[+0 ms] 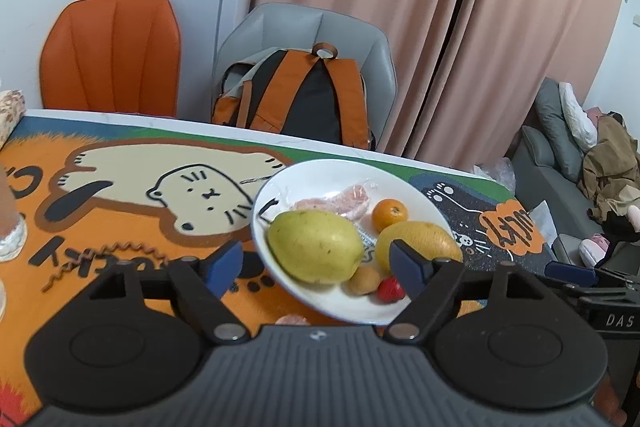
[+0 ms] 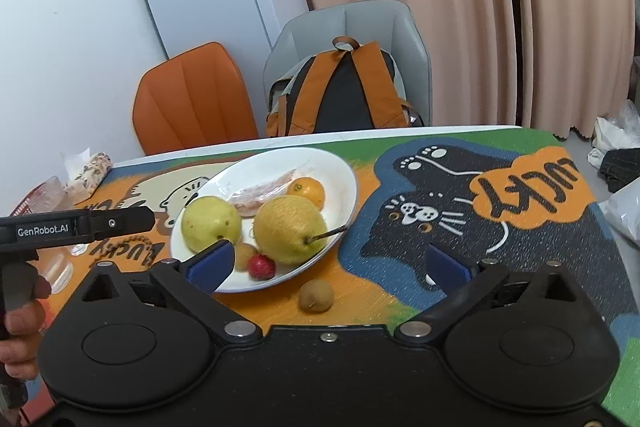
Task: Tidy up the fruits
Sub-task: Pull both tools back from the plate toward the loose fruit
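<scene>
Round white ceramic bowl (image 2: 344,163) on cartoon-cat table mat (image 2: 500,255) holds green-yellow pear (image 2: 210,221), rough yellow pear w/ stem (image 2: 288,229), small orange mandarin (image 2: 306,190), red berry (image 2: 261,266) & tan longan (image 2: 245,254); 2nd brown longan (image 2: 316,295) on mat beside bowl; left gripper (image 1: 316,263) & right gripper (image 2: 328,263) both spread, empty.

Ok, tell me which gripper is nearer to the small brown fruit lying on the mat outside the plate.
Right. The right gripper is open just above the brown fruit, which lies on the mat between its fingers. The left gripper hovers over the plate, off to the side.
</scene>
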Demonstrator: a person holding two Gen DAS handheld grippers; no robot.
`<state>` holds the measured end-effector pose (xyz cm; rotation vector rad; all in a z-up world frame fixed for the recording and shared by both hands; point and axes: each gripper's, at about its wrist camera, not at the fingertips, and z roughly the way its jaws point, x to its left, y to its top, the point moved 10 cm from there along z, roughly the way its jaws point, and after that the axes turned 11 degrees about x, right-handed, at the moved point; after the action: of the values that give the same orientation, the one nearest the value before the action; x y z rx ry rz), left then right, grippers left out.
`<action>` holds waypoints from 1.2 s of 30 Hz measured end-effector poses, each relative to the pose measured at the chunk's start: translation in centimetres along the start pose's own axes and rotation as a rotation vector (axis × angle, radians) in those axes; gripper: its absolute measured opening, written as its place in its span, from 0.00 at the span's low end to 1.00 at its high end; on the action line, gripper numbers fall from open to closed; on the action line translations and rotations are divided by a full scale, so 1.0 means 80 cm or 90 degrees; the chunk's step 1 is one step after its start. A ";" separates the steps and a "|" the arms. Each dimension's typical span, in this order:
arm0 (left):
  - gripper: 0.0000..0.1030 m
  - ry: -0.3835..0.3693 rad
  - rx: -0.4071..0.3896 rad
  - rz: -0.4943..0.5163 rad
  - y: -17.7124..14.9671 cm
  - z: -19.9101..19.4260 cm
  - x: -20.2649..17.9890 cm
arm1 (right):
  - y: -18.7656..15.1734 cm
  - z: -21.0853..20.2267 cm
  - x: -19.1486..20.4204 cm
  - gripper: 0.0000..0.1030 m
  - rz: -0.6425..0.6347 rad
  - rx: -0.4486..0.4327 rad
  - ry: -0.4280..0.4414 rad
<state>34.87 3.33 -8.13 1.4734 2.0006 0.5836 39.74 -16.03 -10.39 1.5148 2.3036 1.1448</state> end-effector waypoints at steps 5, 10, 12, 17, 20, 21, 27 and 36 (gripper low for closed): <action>0.82 0.003 0.003 -0.006 -0.013 -0.008 0.007 | -0.009 -0.005 0.012 1.00 -0.018 0.004 0.002; 0.84 -0.002 0.012 -0.010 -0.025 -0.013 0.009 | -0.016 -0.008 0.021 1.00 -0.031 0.004 0.002; 0.87 -0.001 0.012 -0.009 -0.029 -0.016 0.011 | -0.020 -0.008 0.022 1.00 -0.029 0.003 0.002; 0.89 0.002 0.012 -0.010 -0.037 -0.022 0.013 | -0.027 -0.008 0.025 1.00 -0.030 0.011 0.010; 0.91 0.002 0.016 -0.012 -0.042 -0.022 0.014 | -0.030 -0.008 0.025 1.00 -0.032 0.011 0.009; 0.91 0.000 0.017 -0.011 -0.043 -0.023 0.014 | -0.031 -0.009 0.025 1.00 -0.031 0.012 0.010; 0.92 -0.005 0.024 -0.009 -0.052 -0.025 0.014 | -0.040 -0.008 0.024 1.00 -0.029 0.022 0.017; 0.92 -0.012 0.039 -0.007 -0.067 -0.025 0.019 | -0.050 -0.005 0.011 1.00 -0.013 0.041 0.029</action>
<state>29.42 3.17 -10.39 1.4976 2.0273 0.5066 36.25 -16.28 -12.56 1.4983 2.4016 1.1227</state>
